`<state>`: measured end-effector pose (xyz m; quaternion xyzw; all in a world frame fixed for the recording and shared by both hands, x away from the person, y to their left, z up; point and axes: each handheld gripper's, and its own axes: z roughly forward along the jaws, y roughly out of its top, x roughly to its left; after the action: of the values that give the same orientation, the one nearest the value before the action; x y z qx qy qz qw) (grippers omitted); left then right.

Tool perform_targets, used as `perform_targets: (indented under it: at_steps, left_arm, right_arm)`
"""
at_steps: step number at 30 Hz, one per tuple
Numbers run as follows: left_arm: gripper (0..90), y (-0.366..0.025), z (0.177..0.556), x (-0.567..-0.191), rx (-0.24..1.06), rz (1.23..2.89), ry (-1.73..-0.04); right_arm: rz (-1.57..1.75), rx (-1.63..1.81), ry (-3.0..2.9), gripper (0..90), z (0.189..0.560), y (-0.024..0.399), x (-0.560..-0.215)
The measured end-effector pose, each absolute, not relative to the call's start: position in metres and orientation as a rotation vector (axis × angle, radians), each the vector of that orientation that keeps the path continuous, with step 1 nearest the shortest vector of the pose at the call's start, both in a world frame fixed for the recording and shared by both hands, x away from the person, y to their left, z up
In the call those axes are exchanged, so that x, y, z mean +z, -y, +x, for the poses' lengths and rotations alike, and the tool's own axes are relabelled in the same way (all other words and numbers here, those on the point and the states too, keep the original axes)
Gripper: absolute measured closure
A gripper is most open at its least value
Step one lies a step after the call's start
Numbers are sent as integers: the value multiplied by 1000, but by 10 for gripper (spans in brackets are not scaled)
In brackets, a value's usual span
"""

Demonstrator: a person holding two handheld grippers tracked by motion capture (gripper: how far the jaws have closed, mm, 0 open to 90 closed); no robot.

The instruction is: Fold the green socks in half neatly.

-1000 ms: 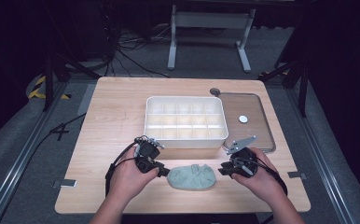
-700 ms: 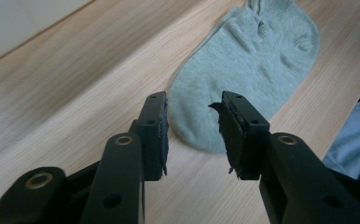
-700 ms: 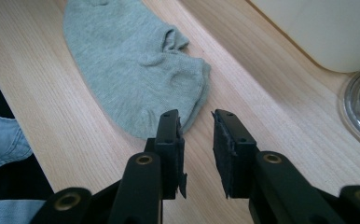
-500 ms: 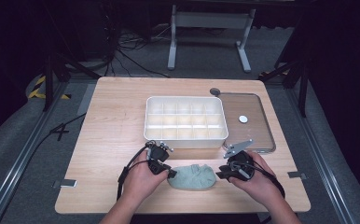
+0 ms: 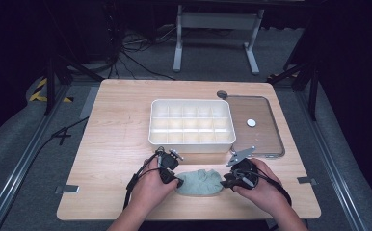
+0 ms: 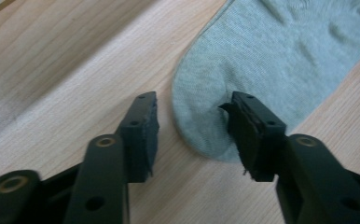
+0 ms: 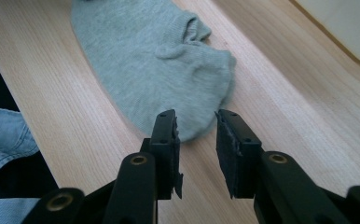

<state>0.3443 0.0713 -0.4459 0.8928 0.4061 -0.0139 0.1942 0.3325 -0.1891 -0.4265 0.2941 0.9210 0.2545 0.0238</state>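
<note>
A grey-green sock (image 5: pixel 201 183) lies flat on the wooden table (image 5: pixel 116 144) near its front edge. My left gripper (image 5: pixel 177 182) sits at the sock's left end. In the left gripper view the jaws (image 6: pixel 192 100) stand apart around the sock's (image 6: pixel 280 51) rounded end; they have just been opening. One pad touches the fabric's edge, the other rests on bare wood. My right gripper (image 5: pixel 225 182) is at the sock's right end. Its jaws (image 7: pixel 197 116) have also just been opening, with the tip of the sock (image 7: pixel 159 60) lying between them, unpinched.
A white compartment tray (image 5: pixel 192 124) stands behind the sock at mid-table. Its clear lid (image 5: pixel 261 130), bearing a small white disc (image 5: pixel 251 123), lies to the tray's right. A round hole (image 5: pixel 221 94) is in the tabletop behind it. A blue sleeve (image 7: pixel 1 140) is by the front edge.
The left hand has come down and to the right, onto the sock's left end, and its jaws stand wider apart. The right hand has stayed in place.
</note>
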Motion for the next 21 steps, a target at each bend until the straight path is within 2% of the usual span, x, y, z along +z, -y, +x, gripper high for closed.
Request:
perform_targets:
  at_steps: [2, 5, 7, 12, 15, 21]
  left_arm:
    - [494, -63, 339, -445, 36, 2543, -1138]
    - [515, -61, 338, -446, 53, 2540, -1133]
    - [643, -62, 338, -446, 29, 2520, -1124]
    - [792, -69, 344, -450, -56, 2433, -1131]
    - [820, -73, 347, -451, -100, 2399, -1153]
    - [827, -70, 345, -449, -63, 2422, -1145]
  right_arm:
    - [894, 788, -2848, 690, 330, 184, -427]
    - [864, 796, -2852, 693, 328, 180, -427]
    - [845, 802, -2850, 699, 326, 175, -427]
    - [818, 809, -2850, 707, 322, 167, -427]
    - [803, 822, -2854, 711, 321, 163, -428]
    - [832, 867, -2824, 754, 323, 161, -429]
